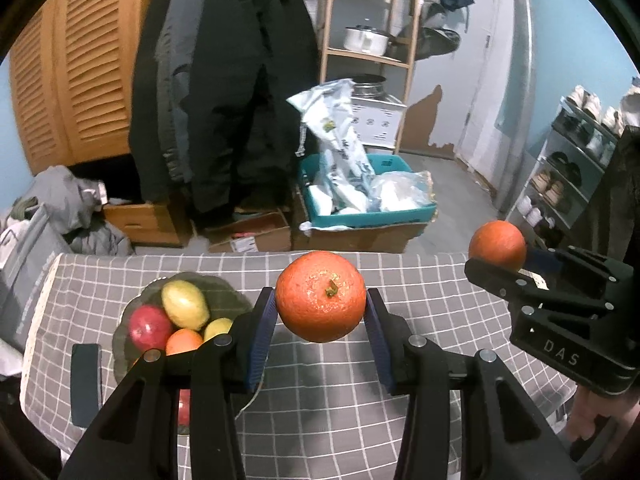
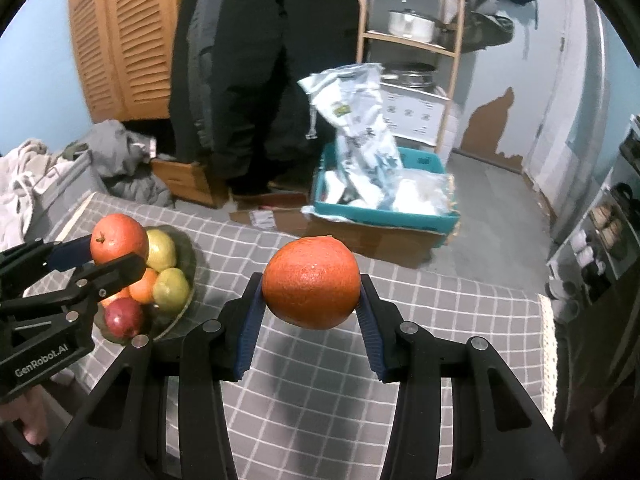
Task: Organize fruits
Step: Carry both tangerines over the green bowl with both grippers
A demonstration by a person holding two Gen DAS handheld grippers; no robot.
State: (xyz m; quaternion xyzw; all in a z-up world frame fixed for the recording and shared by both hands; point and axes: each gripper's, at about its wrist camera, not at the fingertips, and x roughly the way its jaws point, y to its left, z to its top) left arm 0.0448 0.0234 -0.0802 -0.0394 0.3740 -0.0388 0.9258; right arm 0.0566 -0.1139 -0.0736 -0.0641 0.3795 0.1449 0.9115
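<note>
Nearest the cameras, each gripper is clamped on an orange, lifted above a table under a grey checked cloth (image 1: pixel 340 400). The left gripper (image 1: pixel 320 308) squeezes the stem-up orange (image 1: pixel 320 296) between its blue pads; the right gripper (image 2: pixel 311 300) pinches the second orange (image 2: pixel 311 288), well apart to the right. Farther left on the table sits a dark glass bowl (image 2: pixel 188 256) already holding a lemon (image 1: pixel 185 304), a red apple (image 1: pixel 149 328) and other fruit. Judging from this, sorting is partly done: both held oranges are not yet placed. Beyond the table lie a teal crate (image 1: pixel 404 214) and hanging coats (image 1: pixel 224 80).
</note>
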